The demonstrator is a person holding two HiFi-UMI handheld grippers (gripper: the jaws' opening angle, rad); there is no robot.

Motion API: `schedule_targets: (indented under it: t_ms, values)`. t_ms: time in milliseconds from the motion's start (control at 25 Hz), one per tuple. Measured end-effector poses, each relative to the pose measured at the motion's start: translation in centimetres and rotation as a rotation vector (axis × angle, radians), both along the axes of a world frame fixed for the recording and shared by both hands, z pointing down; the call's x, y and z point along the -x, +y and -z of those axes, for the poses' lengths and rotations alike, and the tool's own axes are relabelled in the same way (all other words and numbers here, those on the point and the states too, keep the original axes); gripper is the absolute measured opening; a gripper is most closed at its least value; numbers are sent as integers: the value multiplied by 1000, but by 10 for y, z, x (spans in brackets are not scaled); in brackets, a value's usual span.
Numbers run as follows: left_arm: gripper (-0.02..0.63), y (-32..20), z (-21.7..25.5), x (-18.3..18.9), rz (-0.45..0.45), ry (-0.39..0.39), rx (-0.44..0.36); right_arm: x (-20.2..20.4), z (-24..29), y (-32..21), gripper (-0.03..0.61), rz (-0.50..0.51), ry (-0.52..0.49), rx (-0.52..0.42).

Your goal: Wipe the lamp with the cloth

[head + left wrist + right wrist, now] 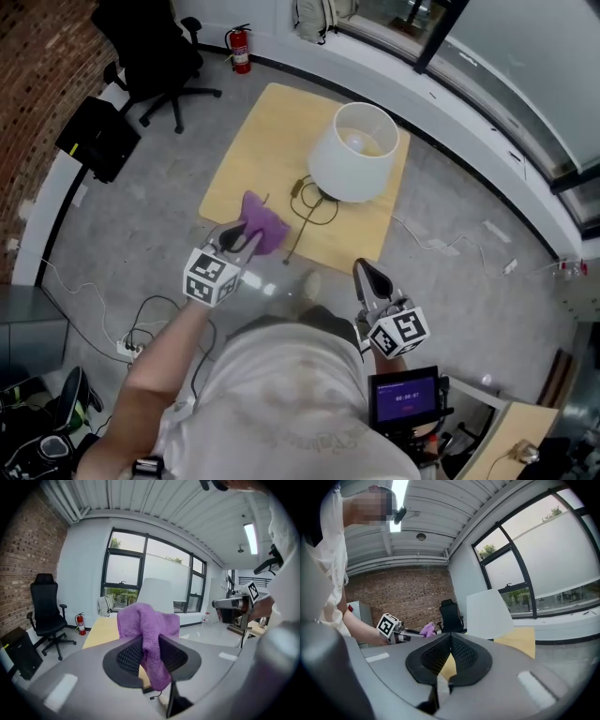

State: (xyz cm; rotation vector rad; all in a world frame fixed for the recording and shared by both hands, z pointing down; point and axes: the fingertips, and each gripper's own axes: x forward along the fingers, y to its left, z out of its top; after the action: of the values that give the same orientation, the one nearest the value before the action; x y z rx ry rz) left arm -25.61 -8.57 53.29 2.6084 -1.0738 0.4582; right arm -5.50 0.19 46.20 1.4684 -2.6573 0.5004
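Note:
A lamp with a white shade stands on a light wooden table, its cord looped beside it. My left gripper is raised over the table's near edge, shut on a purple cloth. In the left gripper view the cloth hangs pinched between the jaws, with the lamp shade behind it. My right gripper hovers short of the table on the right, its jaws together with nothing in them. In the right gripper view the gripper points toward the shade and the cloth.
A black office chair, a fire extinguisher and a backpack stand beyond the table. A black box sits at the left wall. A power strip with cables lies on the floor. A small screen is at the lower right.

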Motion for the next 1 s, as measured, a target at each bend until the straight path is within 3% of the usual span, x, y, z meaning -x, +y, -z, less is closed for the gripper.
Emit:
schedule_targets:
  t_ms: [280,640,1000]
  values:
    - [97,28,26,-26,-11,60,-43,7,4,19,14,27,15,-13]
    - [97,25,63,-55,74,156,-79,-13,2,5,14,74,-32,-14]
    - [97,-16,112,-117,127,206,-189,-72,6,-20,14,116,-50,-23]
